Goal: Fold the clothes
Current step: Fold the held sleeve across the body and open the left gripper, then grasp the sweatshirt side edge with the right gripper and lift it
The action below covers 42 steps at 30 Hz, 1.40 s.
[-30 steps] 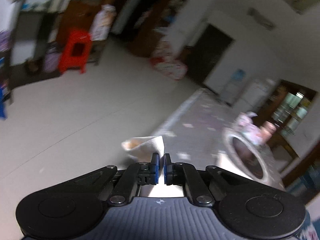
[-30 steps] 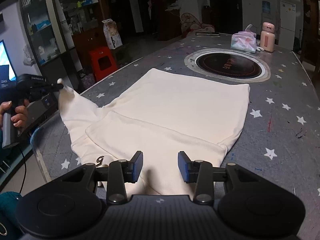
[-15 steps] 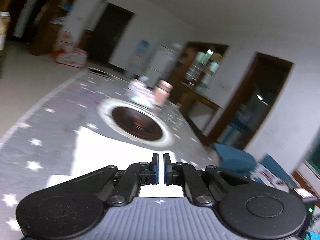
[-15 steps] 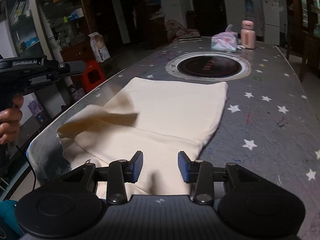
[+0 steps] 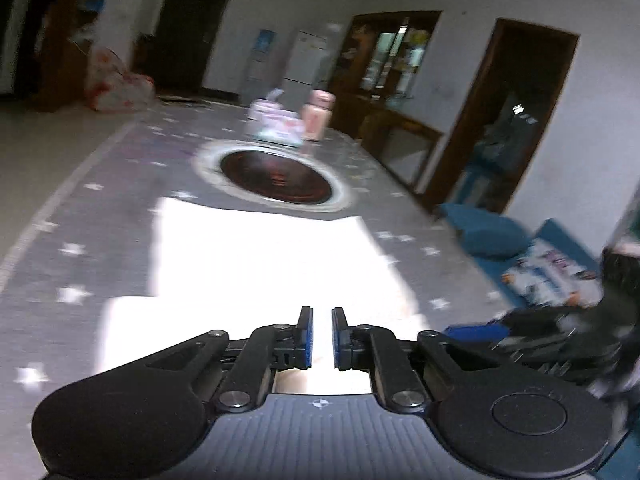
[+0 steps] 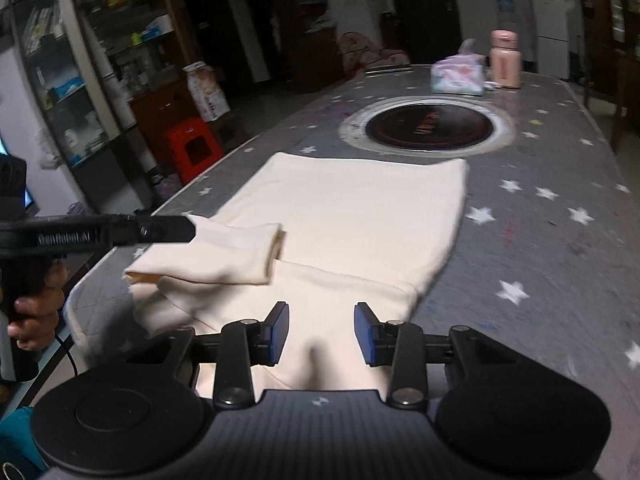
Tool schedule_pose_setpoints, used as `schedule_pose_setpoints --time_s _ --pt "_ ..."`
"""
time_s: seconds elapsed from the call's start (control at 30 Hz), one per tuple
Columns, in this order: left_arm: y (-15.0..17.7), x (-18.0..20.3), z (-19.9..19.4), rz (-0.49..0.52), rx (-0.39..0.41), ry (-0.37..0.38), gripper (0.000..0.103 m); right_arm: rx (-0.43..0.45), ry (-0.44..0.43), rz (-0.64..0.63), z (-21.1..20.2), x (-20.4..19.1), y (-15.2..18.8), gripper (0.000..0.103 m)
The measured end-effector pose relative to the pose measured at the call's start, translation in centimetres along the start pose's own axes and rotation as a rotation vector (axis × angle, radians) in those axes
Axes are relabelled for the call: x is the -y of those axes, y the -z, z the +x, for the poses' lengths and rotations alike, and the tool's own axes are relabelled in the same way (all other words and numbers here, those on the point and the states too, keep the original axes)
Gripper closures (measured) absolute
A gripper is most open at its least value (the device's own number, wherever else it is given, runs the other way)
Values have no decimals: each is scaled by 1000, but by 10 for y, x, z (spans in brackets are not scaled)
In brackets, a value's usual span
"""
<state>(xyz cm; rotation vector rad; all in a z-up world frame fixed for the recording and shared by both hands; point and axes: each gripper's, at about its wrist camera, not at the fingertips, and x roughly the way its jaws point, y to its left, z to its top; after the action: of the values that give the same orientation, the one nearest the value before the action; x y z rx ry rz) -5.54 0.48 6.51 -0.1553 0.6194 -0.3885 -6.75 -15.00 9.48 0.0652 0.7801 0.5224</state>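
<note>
Right wrist | left claw (image 6: 192,228) opening, sleeve (image 6: 216,256) folded onto garment (image 6: 352,208)

One cream garment (image 6: 352,216) is counted on one star-printed table (image 6: 560,184). One round cooktop (image 6: 428,126) is set in it at 12 o'clock of the garment. One tissue pack (image 6: 458,76) and one pink bottle (image 6: 505,60) are counted at 1 o'clock. One red stool (image 6: 194,152) is seen at 10 o'clock. Two grippers are counted: left gripper (image 5: 319,338), jaws opening over the cloth, right gripper (image 6: 322,334).
</note>
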Motion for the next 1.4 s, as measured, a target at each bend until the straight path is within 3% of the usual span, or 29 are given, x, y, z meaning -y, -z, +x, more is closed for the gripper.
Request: schedule_pose_setpoints --time_s 0.27,0.53,0.83,1.27,1.4 --pt "25 -38 -19 -6 16 -178 62 -84 -110 5 52 -14 -31 67" --pt "45 -66 -36 -41 -8 -249 56 -153 -108 4 97 -27 -35 68" --pt "57 -69 -34 -40 -30 -242 51 -158 -72 -35 104 -43 -43 97" --pt "67 -51 -22 67 -50 -233 49 5 10 -179 42 -62 -77 102" --pt "68 -51 -22 65 -47 -233 50 -27 -27 -126 44 -54 -79 97"
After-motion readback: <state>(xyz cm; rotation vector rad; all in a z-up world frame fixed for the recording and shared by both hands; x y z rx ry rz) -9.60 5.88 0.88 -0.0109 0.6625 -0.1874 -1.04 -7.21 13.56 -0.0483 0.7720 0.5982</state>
